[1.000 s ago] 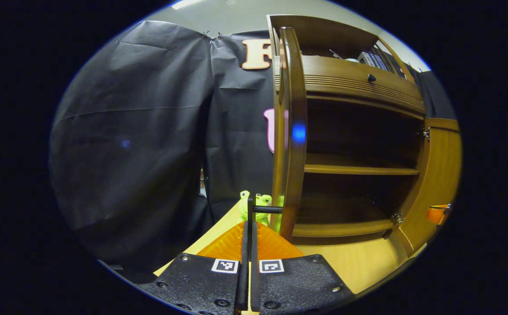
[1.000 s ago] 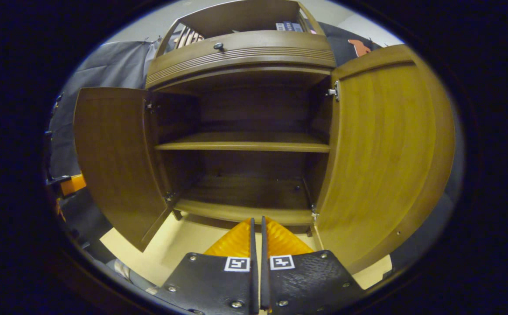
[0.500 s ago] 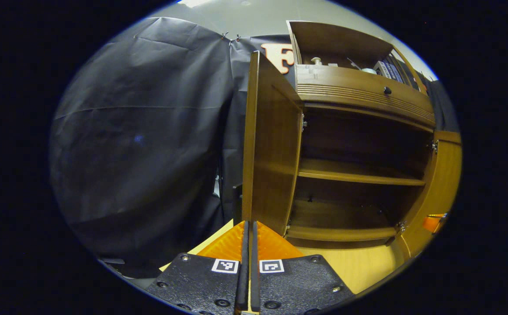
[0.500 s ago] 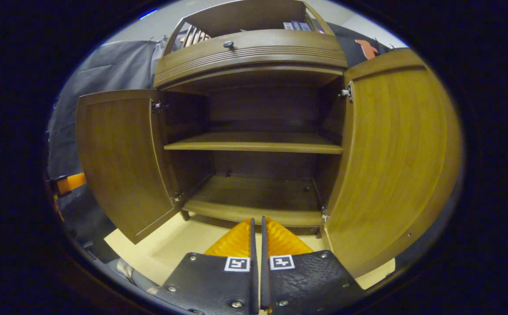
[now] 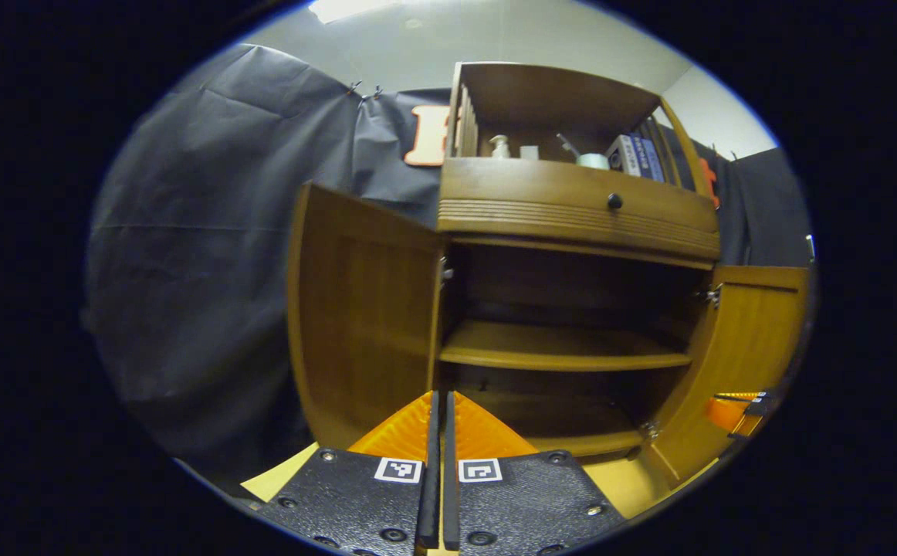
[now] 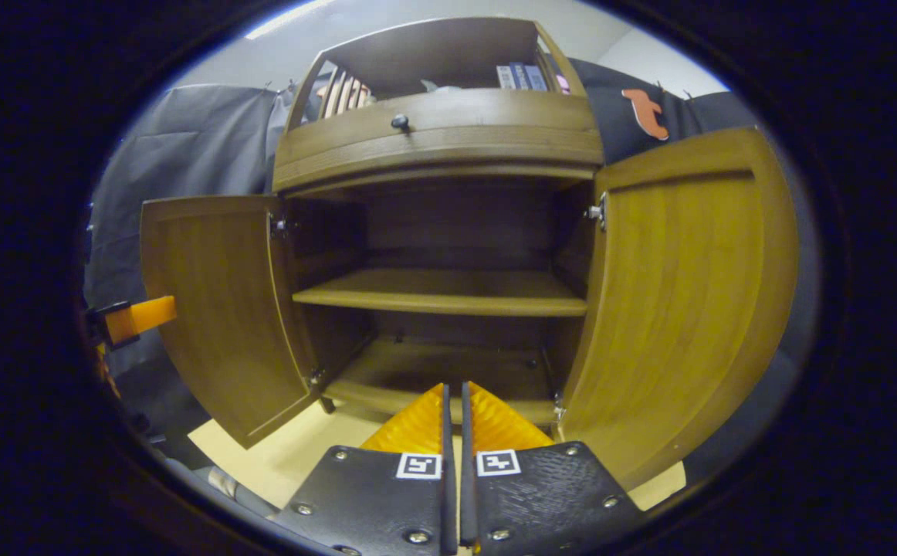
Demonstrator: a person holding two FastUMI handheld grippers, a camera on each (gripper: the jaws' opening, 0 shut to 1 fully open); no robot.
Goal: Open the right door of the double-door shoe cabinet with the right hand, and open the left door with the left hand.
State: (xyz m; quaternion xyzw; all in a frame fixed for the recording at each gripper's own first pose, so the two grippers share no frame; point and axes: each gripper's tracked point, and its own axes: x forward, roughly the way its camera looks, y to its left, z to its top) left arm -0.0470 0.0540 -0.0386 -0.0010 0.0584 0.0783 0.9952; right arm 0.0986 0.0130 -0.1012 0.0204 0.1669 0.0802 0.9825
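The left door is now swung fully wide, released since the earlier frame. The right door is likewise found open. Left gripper and right gripper are pressed together, empty. The task is judged complete.

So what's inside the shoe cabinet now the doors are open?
Inside the shoe cabinet there is just a bare middle shelf and a bare bottom board. No shoes show. The back corners are too dark to tell.

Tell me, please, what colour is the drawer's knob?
The knob is black, against the brown wooden drawer; the left gripper view shows it best.
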